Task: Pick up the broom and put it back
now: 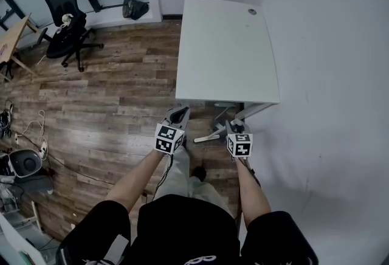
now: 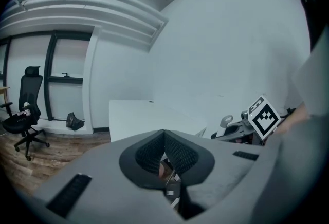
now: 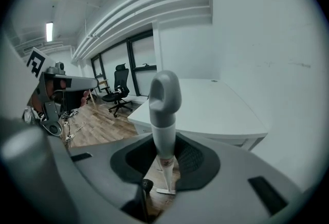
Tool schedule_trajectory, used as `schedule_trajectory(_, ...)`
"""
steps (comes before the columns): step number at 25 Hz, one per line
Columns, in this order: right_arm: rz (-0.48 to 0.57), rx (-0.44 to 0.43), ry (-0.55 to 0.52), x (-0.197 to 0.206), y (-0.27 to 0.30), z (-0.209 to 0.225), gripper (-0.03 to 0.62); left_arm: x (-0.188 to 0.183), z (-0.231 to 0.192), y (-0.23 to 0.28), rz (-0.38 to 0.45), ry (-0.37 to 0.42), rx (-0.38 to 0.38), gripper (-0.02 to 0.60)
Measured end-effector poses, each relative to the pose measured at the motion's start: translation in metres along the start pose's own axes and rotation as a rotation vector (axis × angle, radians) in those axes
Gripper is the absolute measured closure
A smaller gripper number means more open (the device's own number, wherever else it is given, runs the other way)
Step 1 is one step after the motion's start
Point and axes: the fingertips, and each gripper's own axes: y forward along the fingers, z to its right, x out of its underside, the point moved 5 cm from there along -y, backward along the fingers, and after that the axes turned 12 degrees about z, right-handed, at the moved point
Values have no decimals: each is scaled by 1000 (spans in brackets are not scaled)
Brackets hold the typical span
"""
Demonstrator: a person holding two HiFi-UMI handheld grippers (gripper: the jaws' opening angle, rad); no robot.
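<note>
Two forearms reach forward from the bottom of the head view, side by side and slightly spread, each hand wrapped round its tool just short of the white tabletop (image 1: 225,45) that fills the upper middle of the frame. The left gripper (image 1: 178,115) sits at centre left, tilted gently downward; in its own view the jaws are closed tip to tip with nothing gripped, and a small pinkish patch behind them is too dim to identify. The right gripper (image 1: 230,129) sits at centre right, pitched more steeply toward the wooden floor (image 1: 109,93). Its jaws are clamped on the broom (image 3: 164,115), pads pressing both sides of the grey handle. The handle stands upright in the middle of the right gripper view, its hanging loop rising above the jaws in front of the tabletop's near edge. Below the jaws a thinner white shaft runs down to the floor, but the gripper's body covers most of it and the broom's lower end is too small to make out. In the head view the broom is foreshortened and largely hidden by the gripper. An office chair (image 1: 67,20) stands at the upper left.
</note>
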Motion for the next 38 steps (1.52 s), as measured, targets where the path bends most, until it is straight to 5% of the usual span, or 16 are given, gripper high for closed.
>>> schedule_trajectory(19, 271, -29, -65, -121, -66, -23, 477, -72, 26, -45, 136, 97, -33, 561)
schedule_trajectory(38, 413, -41, -112, -199, -116, -14, 477, -141, 59, -46, 259, 131, -7, 561)
